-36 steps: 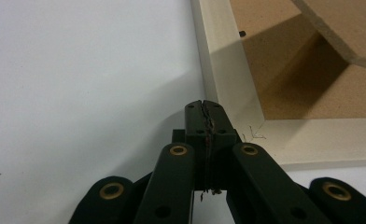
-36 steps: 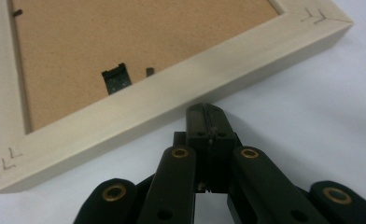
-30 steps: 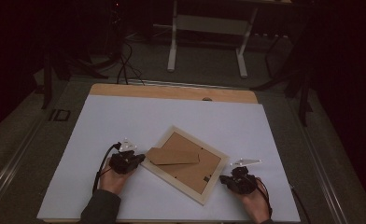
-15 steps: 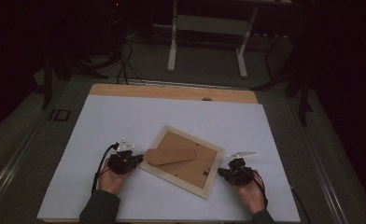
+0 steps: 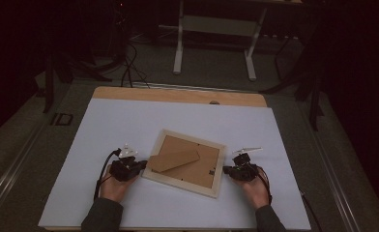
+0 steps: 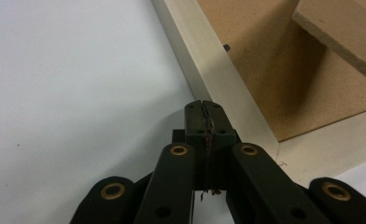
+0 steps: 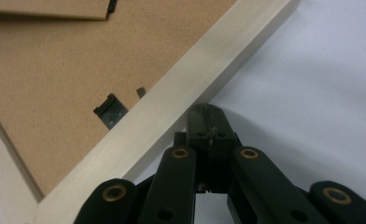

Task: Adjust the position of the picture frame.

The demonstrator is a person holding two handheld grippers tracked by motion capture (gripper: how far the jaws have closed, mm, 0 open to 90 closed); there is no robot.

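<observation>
In the left gripper view, the left gripper has its jaws pressed together with nothing between them, tips right at the outer edge of the pale wooden picture frame near its corner. The frame lies back-up on the white worktop, showing its brown backing board and raised stand flap.

Background stuff around the workspace

Big white sheet covers most of the wooden tabletop, just a bare strip left at the far edge. Past it, a white stand's legs and some dark cables on the grey floor.
</observation>
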